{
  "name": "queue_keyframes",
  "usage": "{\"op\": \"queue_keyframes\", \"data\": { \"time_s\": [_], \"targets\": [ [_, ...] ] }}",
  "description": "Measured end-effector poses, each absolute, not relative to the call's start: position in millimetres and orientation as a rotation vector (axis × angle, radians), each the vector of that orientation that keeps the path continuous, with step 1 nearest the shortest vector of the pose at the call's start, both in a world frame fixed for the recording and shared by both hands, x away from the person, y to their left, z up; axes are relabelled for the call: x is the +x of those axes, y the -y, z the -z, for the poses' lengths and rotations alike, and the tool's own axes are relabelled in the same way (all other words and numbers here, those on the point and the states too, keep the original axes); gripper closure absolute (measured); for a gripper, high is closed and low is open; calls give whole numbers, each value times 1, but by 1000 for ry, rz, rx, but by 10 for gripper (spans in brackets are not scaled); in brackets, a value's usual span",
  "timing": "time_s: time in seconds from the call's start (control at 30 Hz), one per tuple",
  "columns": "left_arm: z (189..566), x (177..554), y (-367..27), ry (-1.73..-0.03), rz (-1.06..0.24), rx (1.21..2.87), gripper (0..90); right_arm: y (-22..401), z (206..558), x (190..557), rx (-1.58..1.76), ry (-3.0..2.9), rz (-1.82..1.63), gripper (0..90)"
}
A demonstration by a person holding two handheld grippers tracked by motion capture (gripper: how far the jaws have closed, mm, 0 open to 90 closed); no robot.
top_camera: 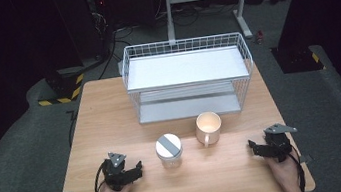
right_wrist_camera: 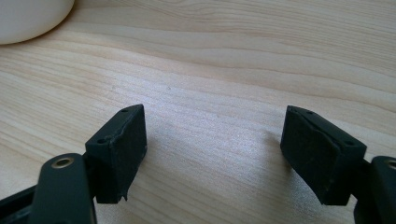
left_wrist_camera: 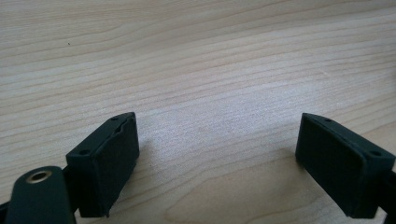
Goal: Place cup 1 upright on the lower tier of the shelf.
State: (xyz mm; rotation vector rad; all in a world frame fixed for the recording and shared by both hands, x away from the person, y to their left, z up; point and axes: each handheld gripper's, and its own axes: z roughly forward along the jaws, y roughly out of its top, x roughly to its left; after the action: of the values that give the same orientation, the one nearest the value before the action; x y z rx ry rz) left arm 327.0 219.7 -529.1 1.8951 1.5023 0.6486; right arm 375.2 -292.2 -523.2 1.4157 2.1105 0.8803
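Near the table's [top_camera: 110, 114] front edge a lidded jar [top_camera: 169, 151] is flanked by the left gripper [top_camera: 138, 169], the nearer one; the mug [top_camera: 208, 127] lies toward the right gripper [top_camera: 252, 146]. Both jaw pairs are spread wide, nothing held.

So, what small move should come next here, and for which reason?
Probably the left gripper should ease forward and to the right, toward the lidded jar. Both grippers rest near the table's front edge with jaws open and empty, bare wood between them. The jar stands upright and apart from the mug, which lies nearer the right gripper.
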Motion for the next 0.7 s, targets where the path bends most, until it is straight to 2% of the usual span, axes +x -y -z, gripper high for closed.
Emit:
{"op": "queue_keyframes", "data": {
  "time_s": [0.4, 0.7],
  "targets": [
    [529, 327, -221, -1493, -648, 1898, 147, 292, 523, 375, 1416, -2110, -880, 229],
    [529, 321, -221, -1459, -623, 1912, 104, 292, 523, 375, 1416, -2111, -880, 229]
  ]
}}
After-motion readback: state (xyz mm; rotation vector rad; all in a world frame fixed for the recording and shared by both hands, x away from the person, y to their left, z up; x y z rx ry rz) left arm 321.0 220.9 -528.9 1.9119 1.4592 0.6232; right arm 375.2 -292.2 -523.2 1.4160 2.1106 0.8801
